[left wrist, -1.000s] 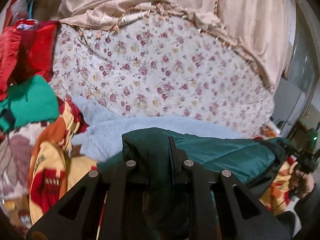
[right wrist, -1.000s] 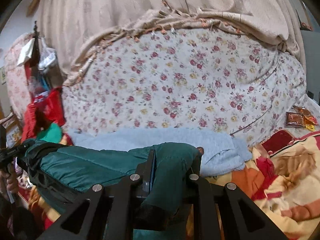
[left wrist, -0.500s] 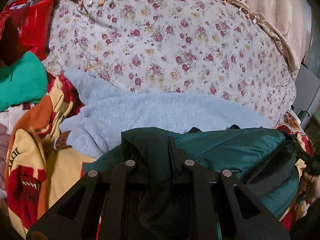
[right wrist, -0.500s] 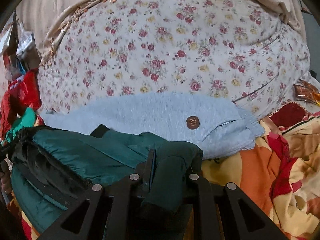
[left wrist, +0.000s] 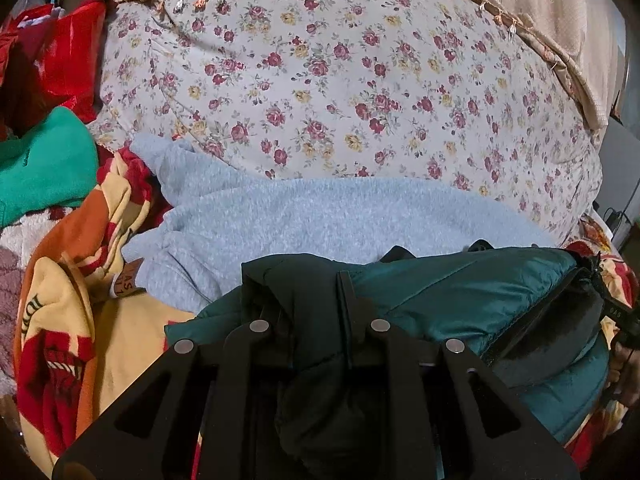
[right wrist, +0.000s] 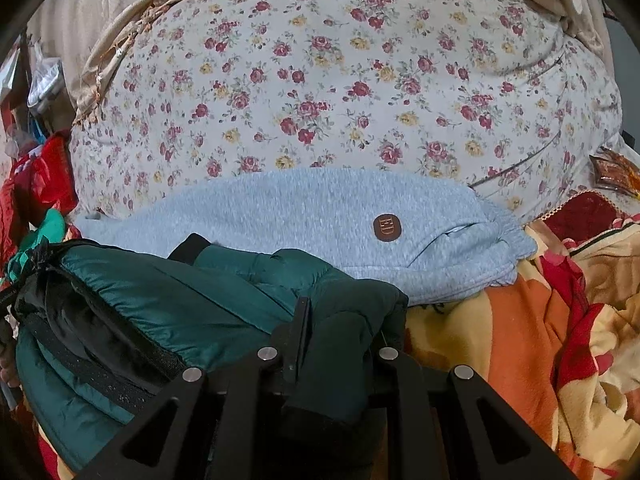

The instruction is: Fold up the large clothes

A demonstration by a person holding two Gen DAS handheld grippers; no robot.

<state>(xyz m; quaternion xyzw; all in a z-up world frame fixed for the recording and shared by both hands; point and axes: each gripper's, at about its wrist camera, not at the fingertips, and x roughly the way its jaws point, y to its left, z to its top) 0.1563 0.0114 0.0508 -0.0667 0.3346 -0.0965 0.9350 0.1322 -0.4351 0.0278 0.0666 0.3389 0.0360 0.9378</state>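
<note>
The jacket (left wrist: 460,292) is dark teal with a black lining, and at 12 o'clock from it lies a pale grey-blue sweater (right wrist: 304,216) with a small brown badge (right wrist: 387,228). Beyond that, the quilt (left wrist: 340,80) is off-white with maroon and yellow roses. The blanket (right wrist: 520,340) is yellow, orange and red; at 9 o'clock in the left view lies a bright green garment (left wrist: 40,164).

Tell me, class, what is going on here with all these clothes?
A person is folding a green jacket on a bed, using a hand-held tool in each hand. The left tool and the right tool are each shut on a bunch of the jacket, one at each end. The jacket lies doubled over, partly on a grey sweatshirt, in front of a floral quilt.
</note>
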